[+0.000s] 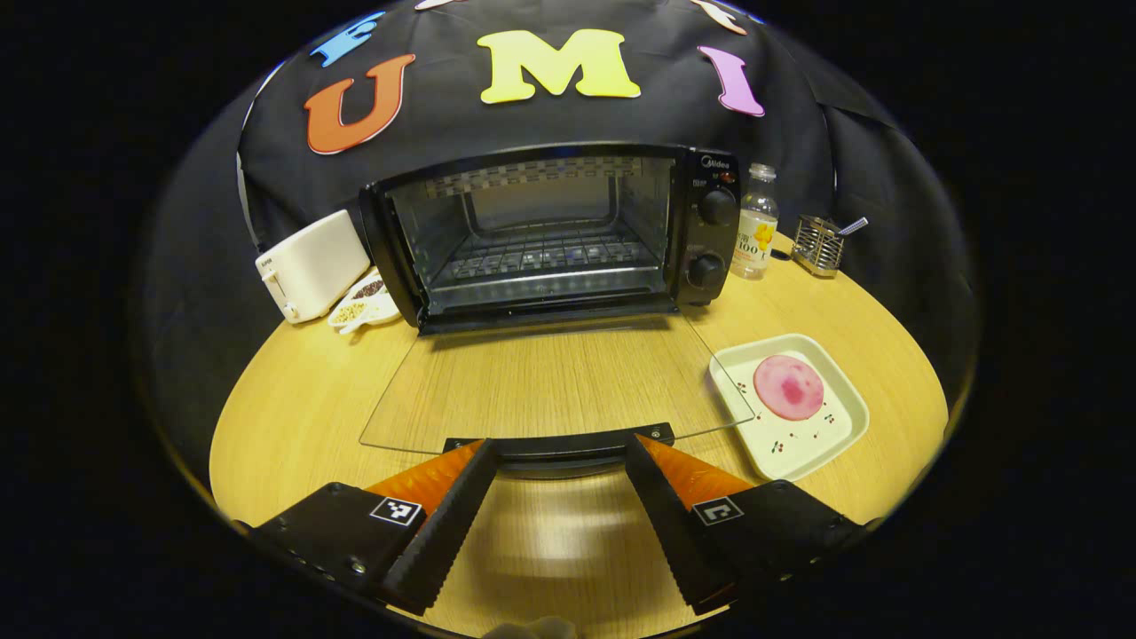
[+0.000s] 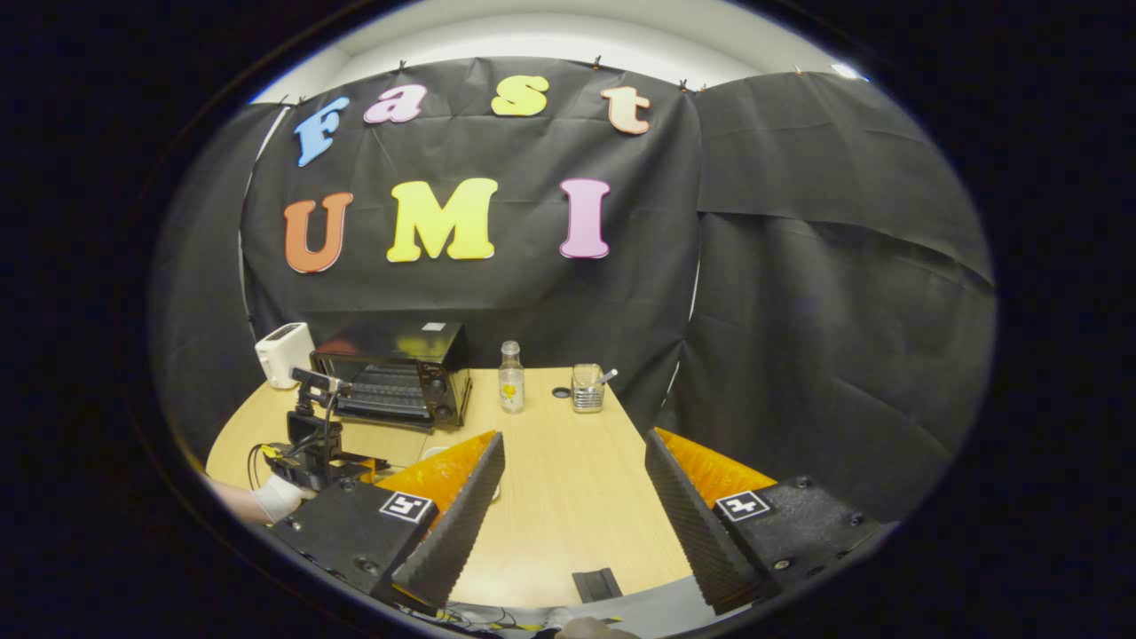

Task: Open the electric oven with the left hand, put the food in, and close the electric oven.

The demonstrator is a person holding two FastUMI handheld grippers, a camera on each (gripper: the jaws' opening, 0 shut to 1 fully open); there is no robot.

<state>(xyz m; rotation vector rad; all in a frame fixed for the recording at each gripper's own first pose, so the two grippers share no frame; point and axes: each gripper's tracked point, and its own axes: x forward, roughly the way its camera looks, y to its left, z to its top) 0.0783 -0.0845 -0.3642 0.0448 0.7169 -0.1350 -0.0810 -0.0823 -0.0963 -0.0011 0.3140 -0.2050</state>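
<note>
**Oven door lying open, food waiting on its plate**

The electric oven [image 1: 550, 231] is standing at the back of the worktop [image 1: 302, 417] with its glass door [image 1: 541, 382] folded flat toward the camera. The door's dark handle [image 1: 559, 441] is lying just beyond the tips of the left gripper [image 1: 559, 461], whose jaws are spread wide and gripping nothing. The cavity is standing open, its wire rack [image 1: 541, 257] bare. The food, a round pink piece [image 1: 788, 387], is resting on a white square plate [image 1: 839, 439] to the right of the door, the plate's near corner sitting just under the glass edge.

In the right gripper view, the right gripper [image 2: 575, 484] is hovering well back from the oven [image 2: 395, 373] with its jaws released, bare worktop stretching ahead. A toaster [image 1: 311, 264] and a small dish [image 1: 366, 306] are flanking the oven's left side; a bottle [image 1: 756, 222] and a wire holder [image 1: 816, 244] are standing to its right.
</note>
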